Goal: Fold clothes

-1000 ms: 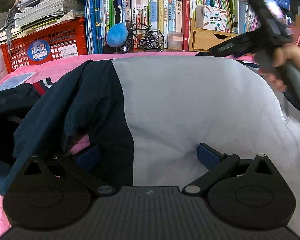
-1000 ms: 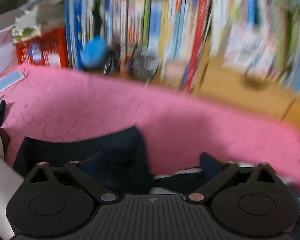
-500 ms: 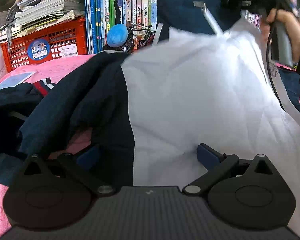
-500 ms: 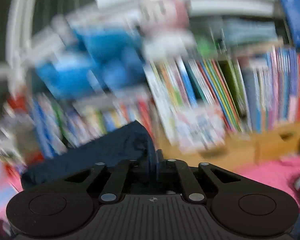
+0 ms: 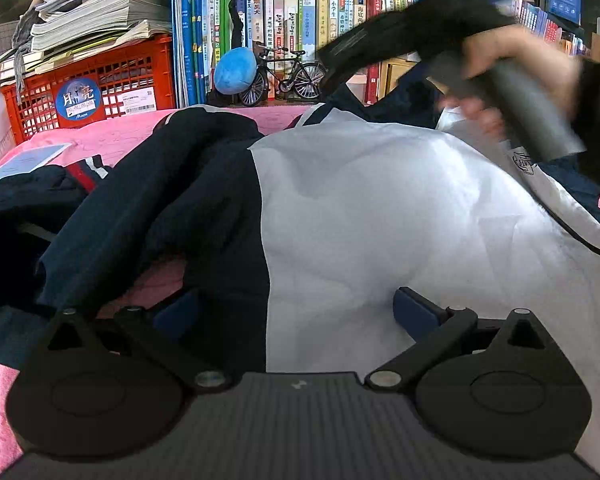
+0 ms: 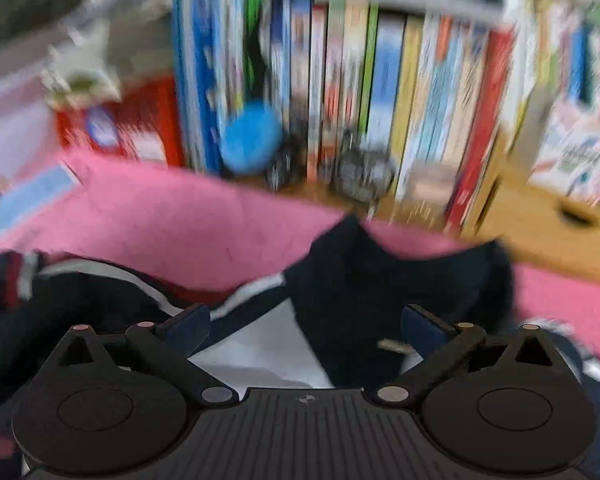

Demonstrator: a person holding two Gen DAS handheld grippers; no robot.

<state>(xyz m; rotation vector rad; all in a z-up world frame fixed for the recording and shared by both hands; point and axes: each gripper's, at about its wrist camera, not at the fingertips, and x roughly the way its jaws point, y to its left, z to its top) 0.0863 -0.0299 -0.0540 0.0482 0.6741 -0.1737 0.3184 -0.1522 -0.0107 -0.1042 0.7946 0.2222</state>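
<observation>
Left wrist view, bottom of frame: left gripper (image 5: 296,312), blue-padded fingers (image 5: 414,310) spread wide, nothing pinched. The navy-and-white smooth-fabric jacket (image 5: 380,216) lies draped between and beyond the pads, its white panel filling centre and right of frame, its navy panel and a bunched navy sleeve (image 5: 148,208) running off to the left. Judged: the gripper sits low over the near hem, perhaps to steady it or to be ready to take it.

Mid-frame, lower left: pink textured cloth-covered surface (image 5: 112,142) showing under the sleeve. The jacket rests on it, rumpled, not yet squared into a fold.

Upper right of frame: right gripper (image 5: 380,44), black body angled down toward the jacket's far edge, blurred, gripped by a hand (image 5: 512,68) round its grey handle. A thin black cable (image 5: 580,236) trails across the white panel.

Right wrist view, blurred: its fingers (image 6: 422,326) stand well apart, holding nothing. A navy collar-like flap (image 6: 380,280) lies between and ahead of the pads, white fabric beneath. Judged: either the flap has just been laid down or is about to be taken; this frame fits both.

Far, top of both views: red plastic lattice crate (image 5: 92,88) under stacked papers, round blue plush ball (image 5: 236,70), small model bicycle (image 5: 284,76), row of upright books (image 5: 300,12).
</observation>
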